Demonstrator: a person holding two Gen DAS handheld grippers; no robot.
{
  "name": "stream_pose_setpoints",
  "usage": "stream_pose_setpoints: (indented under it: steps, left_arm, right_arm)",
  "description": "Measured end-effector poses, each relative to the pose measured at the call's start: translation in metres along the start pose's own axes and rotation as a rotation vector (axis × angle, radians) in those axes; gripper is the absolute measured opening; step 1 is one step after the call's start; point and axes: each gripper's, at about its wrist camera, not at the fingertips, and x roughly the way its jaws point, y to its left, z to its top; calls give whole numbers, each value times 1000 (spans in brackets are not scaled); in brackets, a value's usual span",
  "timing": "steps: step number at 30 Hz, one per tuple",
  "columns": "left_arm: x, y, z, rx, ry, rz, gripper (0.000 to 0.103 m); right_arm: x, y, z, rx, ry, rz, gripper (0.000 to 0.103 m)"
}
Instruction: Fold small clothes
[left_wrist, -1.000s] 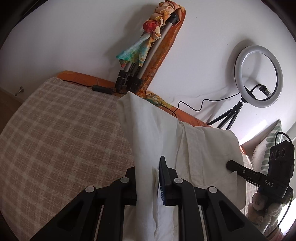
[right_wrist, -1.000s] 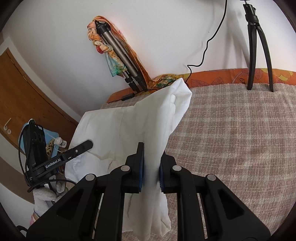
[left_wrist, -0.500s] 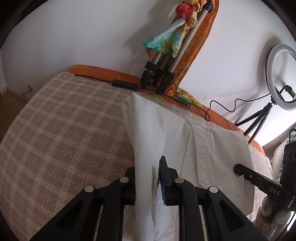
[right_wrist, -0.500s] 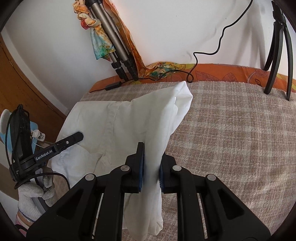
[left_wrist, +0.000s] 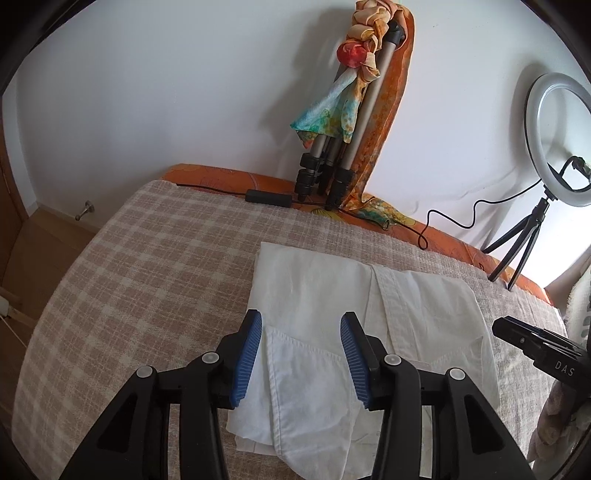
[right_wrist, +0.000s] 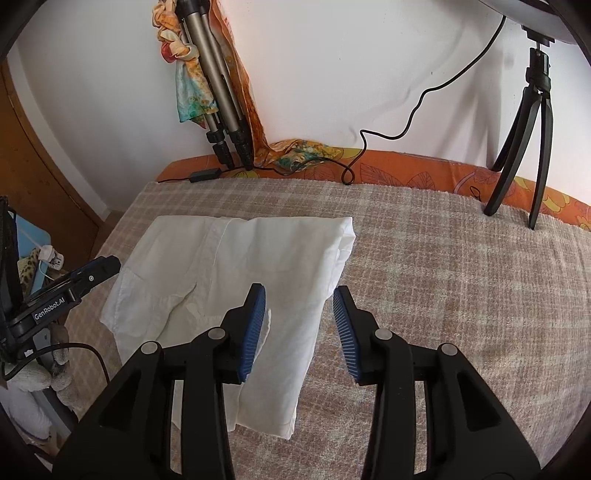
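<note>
Change: a moment ago both your tools were clenched on the raised white garment; now both have let go and it lies flat on the bed.
Left tool (left_wrist: 301, 356): your jaws stand spread wide above the garment's near left part, with a pocket-like flap showing between the blue pads (left_wrist: 249, 356); nothing is gripped.
Right tool (right_wrist: 299, 330): your jaws are parted too, the left pad over the garment's right edge, the right pad over bare blanket.
White garment (left_wrist: 332, 302): folded, its left side laid over the middle, resting on the checked blanket (left_wrist: 147, 280) in the near half of the bed.
Surroundings: a folded tripod (left_wrist: 340, 147) draped with a coloured scarf (left_wrist: 332, 110) leans on the wall behind the bed; a ring light (left_wrist: 557, 136) on a small stand sits to the right, its cable (left_wrist: 461, 218) trailing along the orange mattress edge (left_wrist: 229, 177).
</note>
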Motion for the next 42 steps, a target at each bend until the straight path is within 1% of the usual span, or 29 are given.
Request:
stream_pose_setpoints:
  steps: [9, 11, 18, 22, 26, 27, 29, 32, 37, 40, 42]
  left_arm:
    - [-59, -33, -14, 58, -71, -9, 46]
    - [-73, -40, -19, 64, -84, -19, 49]
    - [-122, -60, -48, 82, -113, -56, 54]
    - [-148, -71, -68, 99, -127, -59, 57]
    - [-173, -83, -90, 114, -148, -60, 69]
    - [-180, -85, -97, 121, -155, -59, 70]
    - [-192, -90, -110, 129, -169, -55, 77]
    - [-206, -98, -131, 139, -180, -45, 85]
    - [-221, -109, -161, 140, -178, -44, 90]
    - [-229, -112, -174, 131, -190, -37, 91]
    - [-234, -114, -182, 118, -197, -42, 92]
  right_arm:
    - [-57, 7, -10, -19, -60, 24, 41]
    - [-72, 9, -15, -32, -76, 24, 41]
    - [-120, 15, -33, -55, -111, 52, 41]
    - [-145, 16, -49, -65, -128, 62, 41]
    - [-171, 15, -71, -64, -149, 83, 41]
    - [-175, 14, -76, -63, -152, 89, 41]
    - [-184, 11, -88, -57, -157, 103, 41]
    - [-196, 6, -106, -49, -165, 114, 44]
    - [-208, -2, -132, -44, -168, 128, 50]
    - [-214, -8, -144, -47, -173, 117, 51]
    - [-218, -11, -153, -49, -183, 106, 54]
